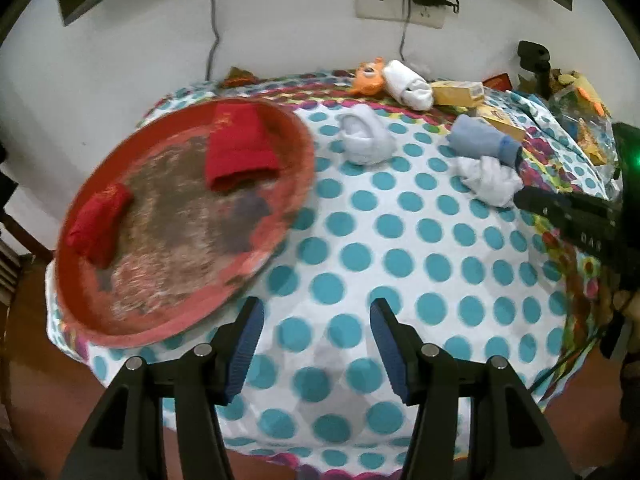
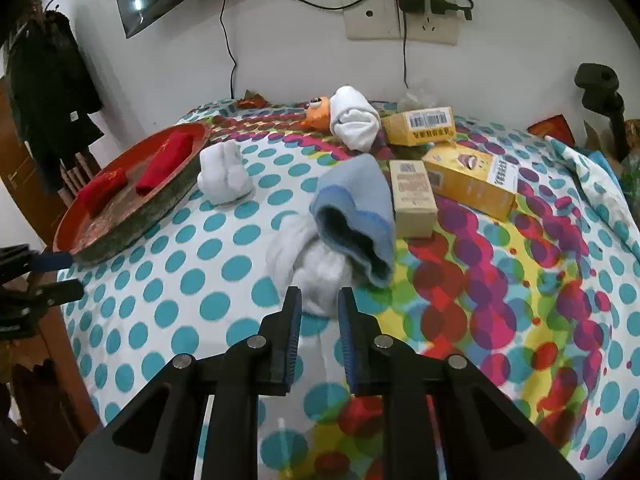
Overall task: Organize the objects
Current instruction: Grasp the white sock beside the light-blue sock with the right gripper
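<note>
A crumpled white sock [image 2: 300, 256] lies mid-table, with a blue sock [image 2: 356, 208] leaning over it. My right gripper [image 2: 319, 296] is shut, its tips pinching the white sock's near edge; the left wrist view shows this gripper [image 1: 524, 200] against the same white sock [image 1: 486, 180]. The left gripper [image 1: 316, 308] is open with nothing between its fingers, hovering over the dotted cloth just right of the red tray [image 1: 304, 148]. Two red rolled socks [image 1: 240, 148] [image 1: 98, 224] lie in the tray. A white sock bundle [image 1: 366, 136] sits beside the tray.
At the back stand a white rolled sock [image 2: 354, 122], an orange toy [image 2: 318, 114] and three cartons [image 2: 418, 126] [image 2: 470, 176] [image 2: 412, 198]. A wall with a socket and cables runs behind the table. Bags crowd the right edge [image 1: 588, 120].
</note>
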`<move>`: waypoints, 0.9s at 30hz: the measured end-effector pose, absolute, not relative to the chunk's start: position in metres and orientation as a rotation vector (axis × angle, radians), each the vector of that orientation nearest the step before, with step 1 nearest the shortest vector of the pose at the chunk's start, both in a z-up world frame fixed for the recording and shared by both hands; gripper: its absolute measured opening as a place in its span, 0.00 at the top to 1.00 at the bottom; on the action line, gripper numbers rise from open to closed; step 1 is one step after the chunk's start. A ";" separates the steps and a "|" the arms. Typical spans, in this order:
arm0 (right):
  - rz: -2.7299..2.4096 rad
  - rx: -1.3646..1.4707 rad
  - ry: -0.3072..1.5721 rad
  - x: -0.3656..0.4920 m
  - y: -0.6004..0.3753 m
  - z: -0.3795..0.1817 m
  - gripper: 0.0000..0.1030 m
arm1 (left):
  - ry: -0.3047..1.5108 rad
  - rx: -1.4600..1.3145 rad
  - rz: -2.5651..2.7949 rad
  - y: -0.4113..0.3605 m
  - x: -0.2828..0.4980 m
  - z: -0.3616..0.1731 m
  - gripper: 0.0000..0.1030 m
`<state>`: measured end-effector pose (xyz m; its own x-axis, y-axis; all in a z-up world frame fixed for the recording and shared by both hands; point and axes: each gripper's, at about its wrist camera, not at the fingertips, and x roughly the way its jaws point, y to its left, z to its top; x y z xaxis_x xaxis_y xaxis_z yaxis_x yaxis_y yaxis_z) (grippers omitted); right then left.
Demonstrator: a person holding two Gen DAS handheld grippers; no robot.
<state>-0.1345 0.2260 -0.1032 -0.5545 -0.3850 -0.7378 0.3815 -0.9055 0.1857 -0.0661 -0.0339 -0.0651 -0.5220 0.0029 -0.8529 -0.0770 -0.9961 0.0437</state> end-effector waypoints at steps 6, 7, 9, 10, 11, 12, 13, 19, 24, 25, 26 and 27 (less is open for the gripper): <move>-2.435 1.175 -0.112 -0.148 0.224 -0.110 0.55 | 0.119 -1.517 2.654 -0.017 -0.068 -0.069 0.45; -2.429 1.176 -0.118 -0.151 0.221 -0.111 0.54 | 0.127 -1.521 2.651 -0.016 -0.068 -0.070 0.45; -2.422 1.193 -0.102 -0.159 0.211 -0.112 0.51 | 0.139 -1.526 2.649 -0.014 -0.069 -0.070 0.45; -2.429 1.193 -0.092 -0.163 0.207 -0.112 0.50 | 0.141 -1.531 2.648 -0.014 -0.070 -0.071 0.45; -2.430 1.192 -0.087 -0.166 0.204 -0.112 0.49 | 0.137 -1.534 2.648 -0.015 -0.072 -0.070 0.45; -2.429 1.195 -0.084 -0.170 0.200 -0.112 0.49 | 0.128 -1.538 2.646 -0.015 -0.075 -0.070 0.45; -2.431 1.199 -0.075 -0.173 0.197 -0.113 0.49 | 0.120 -1.541 2.646 -0.015 -0.077 -0.069 0.45; -2.428 1.195 -0.009 -0.178 0.187 -0.113 0.56 | 0.084 -1.520 2.639 -0.006 -0.097 -0.069 0.45; -2.402 1.168 0.018 -0.161 0.192 -0.110 0.68 | 0.061 -1.496 2.658 0.004 -0.121 -0.070 0.45; -2.398 1.162 0.033 -0.153 0.195 -0.110 0.68 | 0.062 -1.494 2.658 0.006 -0.124 -0.070 0.45; -2.398 1.160 0.039 -0.149 0.196 -0.109 0.68 | 0.058 -1.488 2.659 0.007 -0.128 -0.071 0.45; -2.396 1.159 0.044 -0.141 0.201 -0.109 0.68 | 0.056 -1.491 2.660 0.008 -0.132 -0.073 0.45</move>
